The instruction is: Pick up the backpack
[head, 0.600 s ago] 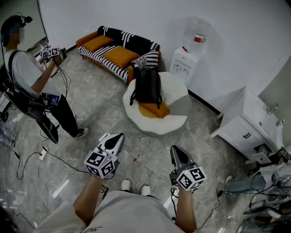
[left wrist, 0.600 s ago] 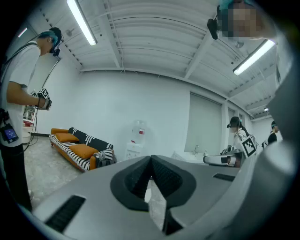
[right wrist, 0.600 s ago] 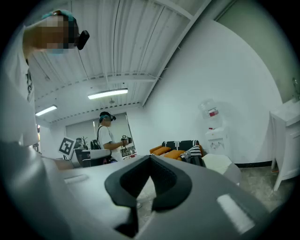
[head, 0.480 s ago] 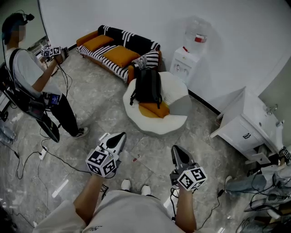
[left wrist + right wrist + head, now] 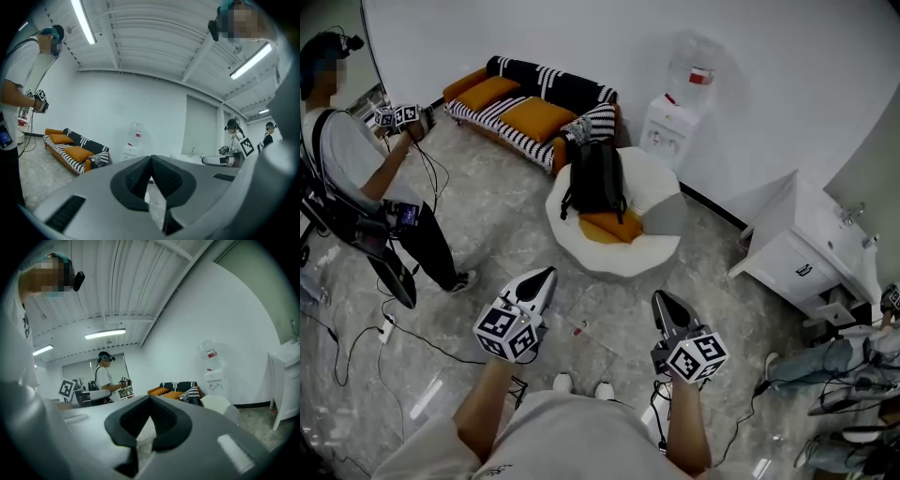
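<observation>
Seen from above, a room with a grey marbled floor point(image 5: 497, 216). At far left another person point(image 5: 356, 178) stands in a white shirt, holding a gripper with marker cubes. Behind them, against the white wall, is a black-and-white striped sofa point(image 5: 558, 89) with orange cushions.

Low in the picture, my left gripper point(image 5: 546, 273) reaches forward over the floor, held level. Its jaws are closed tip to tip, with nothing between them; my left gripper view shows the dark pads meeting in a point.

Straight ahead, well apart from both of my grippers, is a round white chair point(image 5: 623, 258). The black backpack point(image 5: 595, 178) stands upright on it, leaning against its back, straps facing me, its base on an orange cushion point(image 5: 614, 227).

My right gripper point(image 5: 658, 297) is to the right of the left one, also level. Its jaws are closed and empty too.

Further right, a white water dispenser point(image 5: 673, 122) with a clear bottle on top stands by the wall just behind the chair. At far right is a white cabinet point(image 5: 792, 267) with a sink.
</observation>
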The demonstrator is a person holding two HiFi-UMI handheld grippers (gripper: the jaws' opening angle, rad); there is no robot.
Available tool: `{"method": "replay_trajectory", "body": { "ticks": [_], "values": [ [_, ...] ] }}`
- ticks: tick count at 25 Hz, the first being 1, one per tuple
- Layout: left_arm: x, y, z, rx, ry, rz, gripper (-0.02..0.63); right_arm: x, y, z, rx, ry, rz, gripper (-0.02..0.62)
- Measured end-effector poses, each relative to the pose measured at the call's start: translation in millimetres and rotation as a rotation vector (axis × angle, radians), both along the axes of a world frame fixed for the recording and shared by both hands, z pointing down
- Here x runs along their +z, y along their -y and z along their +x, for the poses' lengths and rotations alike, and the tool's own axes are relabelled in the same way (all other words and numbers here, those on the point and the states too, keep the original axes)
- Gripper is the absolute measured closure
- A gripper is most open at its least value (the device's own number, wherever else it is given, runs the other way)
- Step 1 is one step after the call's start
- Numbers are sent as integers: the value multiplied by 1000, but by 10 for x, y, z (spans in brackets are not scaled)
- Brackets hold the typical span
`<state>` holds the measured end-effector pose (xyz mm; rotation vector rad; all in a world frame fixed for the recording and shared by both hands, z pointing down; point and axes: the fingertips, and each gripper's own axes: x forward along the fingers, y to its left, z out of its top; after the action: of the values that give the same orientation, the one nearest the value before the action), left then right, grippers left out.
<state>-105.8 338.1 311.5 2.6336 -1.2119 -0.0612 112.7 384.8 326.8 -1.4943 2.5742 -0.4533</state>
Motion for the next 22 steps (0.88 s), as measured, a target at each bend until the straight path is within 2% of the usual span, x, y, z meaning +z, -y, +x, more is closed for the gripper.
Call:
{"method": "replay_trajectory", "body": {
  "ticks": [5, 16, 22],
  "values": [
    [22, 72, -72, 17, 13, 3, 606, 29, 65, -95, 10, 2, -8, 594],
    [72, 207, -413, 52, -12, 3, 606, 10, 154, -460, 41, -18, -8, 592],
    [167, 159, -616, 51, -3, -11, 606, 71, 136, -706, 25, -35, -22, 594]
  ]
}}
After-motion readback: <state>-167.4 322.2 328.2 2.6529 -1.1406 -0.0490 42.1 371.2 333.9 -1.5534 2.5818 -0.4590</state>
